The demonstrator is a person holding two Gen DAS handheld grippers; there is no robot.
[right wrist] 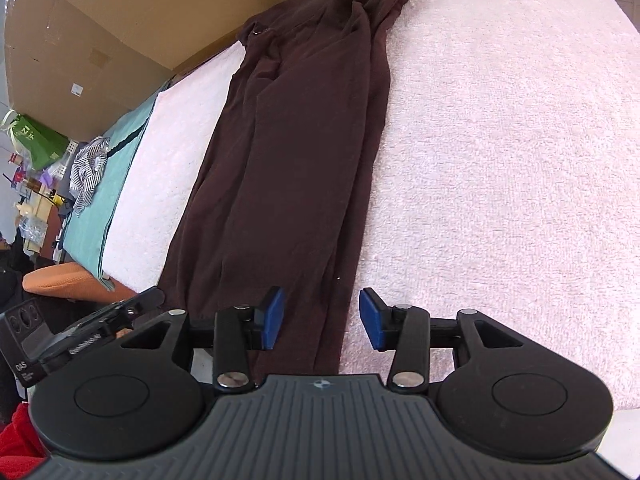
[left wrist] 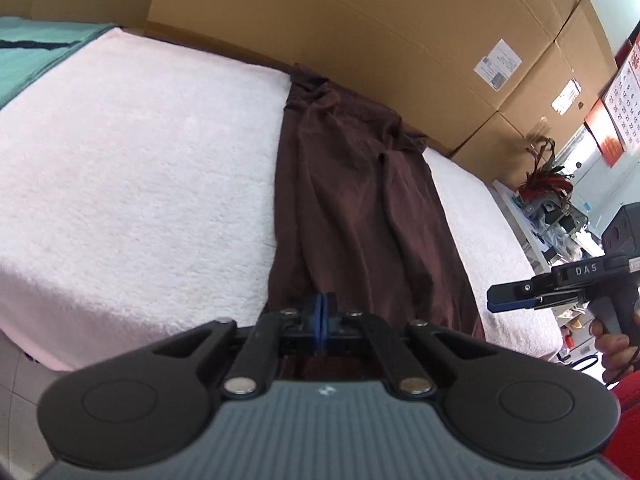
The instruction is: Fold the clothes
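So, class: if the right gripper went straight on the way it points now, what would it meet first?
Probably the dark brown garment: the open right gripper points along its near end on the white fleece cover. Its height is unclear.

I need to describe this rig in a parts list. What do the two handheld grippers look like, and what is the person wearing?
Both the left gripper and right gripper have black linkage arms with silver pivots, round black side discs, a ribbed grey body and blue finger pads. The right gripper's side reads "DAS" above a dark pistol handle. The person wears red clothing.

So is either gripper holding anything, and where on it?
The left gripper is shut on the dark brown garment at its near end; the right gripper is open, empty.
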